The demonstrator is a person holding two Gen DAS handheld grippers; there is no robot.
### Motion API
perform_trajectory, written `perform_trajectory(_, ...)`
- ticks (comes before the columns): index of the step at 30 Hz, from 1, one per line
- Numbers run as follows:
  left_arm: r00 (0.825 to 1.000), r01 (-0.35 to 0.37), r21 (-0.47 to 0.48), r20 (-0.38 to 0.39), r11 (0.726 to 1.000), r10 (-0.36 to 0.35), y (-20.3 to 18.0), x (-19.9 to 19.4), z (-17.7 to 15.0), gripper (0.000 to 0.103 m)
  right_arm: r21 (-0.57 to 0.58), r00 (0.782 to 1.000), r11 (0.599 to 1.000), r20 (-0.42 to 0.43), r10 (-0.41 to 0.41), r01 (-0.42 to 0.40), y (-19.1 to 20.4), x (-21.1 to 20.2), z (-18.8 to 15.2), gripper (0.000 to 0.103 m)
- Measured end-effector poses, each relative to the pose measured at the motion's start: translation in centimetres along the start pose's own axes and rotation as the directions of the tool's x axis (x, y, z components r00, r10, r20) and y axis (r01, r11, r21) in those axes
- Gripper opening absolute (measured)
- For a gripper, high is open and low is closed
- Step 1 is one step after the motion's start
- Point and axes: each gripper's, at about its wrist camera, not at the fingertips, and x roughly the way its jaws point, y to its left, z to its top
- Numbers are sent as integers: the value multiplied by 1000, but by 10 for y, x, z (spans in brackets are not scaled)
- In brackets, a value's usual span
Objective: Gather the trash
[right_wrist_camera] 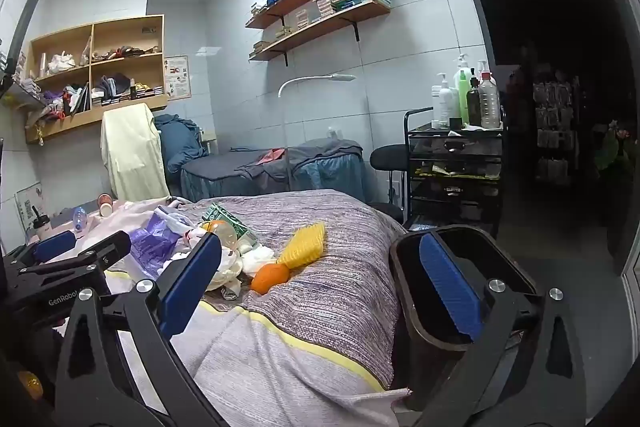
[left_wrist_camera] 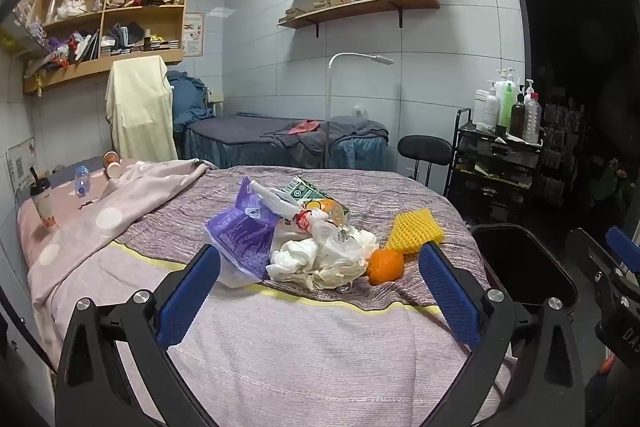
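with both grippers' fingers (left_wrist_camera: pixel 188 291) spread and empty, the orange (left_wrist_camera: pixel 385 265) at five o'clock of the trash pile (left_wrist_camera: pixel 316 247) could roll off the bed (left_wrist_camera: pixel 304 347) if nudged.

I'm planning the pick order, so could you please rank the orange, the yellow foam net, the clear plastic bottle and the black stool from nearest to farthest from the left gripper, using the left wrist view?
From the left gripper:
1. Orange, just ahead, toward its right finger.
2. Yellow foam net, behind the orange, right.
3. Clear plastic bottle, far left on the bed.
4. Black stool, beyond the bed, right.
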Motion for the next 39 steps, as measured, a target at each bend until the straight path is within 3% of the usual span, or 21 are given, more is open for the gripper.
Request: perform_trajectory(39,1000,8,8,-11,1000,-8,-2,3,-4,97,4,1000,1000,-24,-10,10,-1,6,-11,98)
